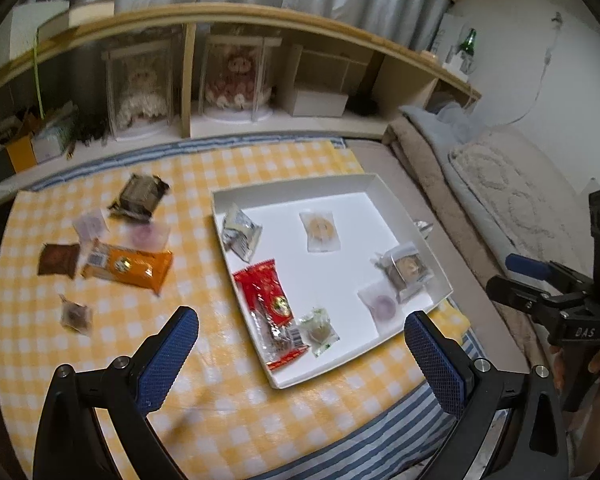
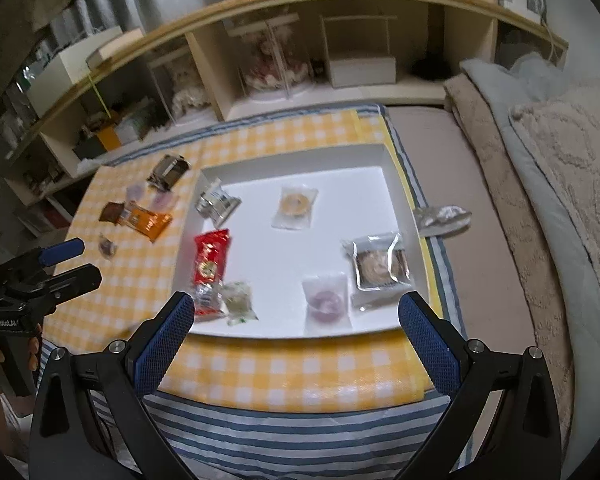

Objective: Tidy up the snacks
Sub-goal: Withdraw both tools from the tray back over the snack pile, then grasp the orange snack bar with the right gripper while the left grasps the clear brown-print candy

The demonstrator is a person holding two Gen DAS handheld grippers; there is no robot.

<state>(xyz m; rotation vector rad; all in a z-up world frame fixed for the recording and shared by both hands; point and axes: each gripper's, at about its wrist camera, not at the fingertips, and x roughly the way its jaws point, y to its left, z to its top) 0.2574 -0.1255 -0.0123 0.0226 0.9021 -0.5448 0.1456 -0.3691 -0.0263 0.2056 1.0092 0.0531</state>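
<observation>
Yellow-checked cloth (image 1: 220, 380) over striped bedding, shelf behind. White tray (image 2: 292, 336) holding six packets; red pack (image 1: 266, 296) along its left wall. Loose snacks left of tray: orange bar (image 1: 134, 266), dark wrapper (image 1: 140, 196), small pouches. Left gripper (image 1: 300, 344) and right gripper (image 2: 296, 332) both spread wide, empty, hovering near tray front. Risk: soft bedding under tray, could tip if pressed; silver packet (image 2: 442, 216) outside right rim easily missed.

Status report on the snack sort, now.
Left gripper open, empty. Right gripper open, empty. Six snacks in white tray, orange packet still outside. Nothing blocking.
</observation>
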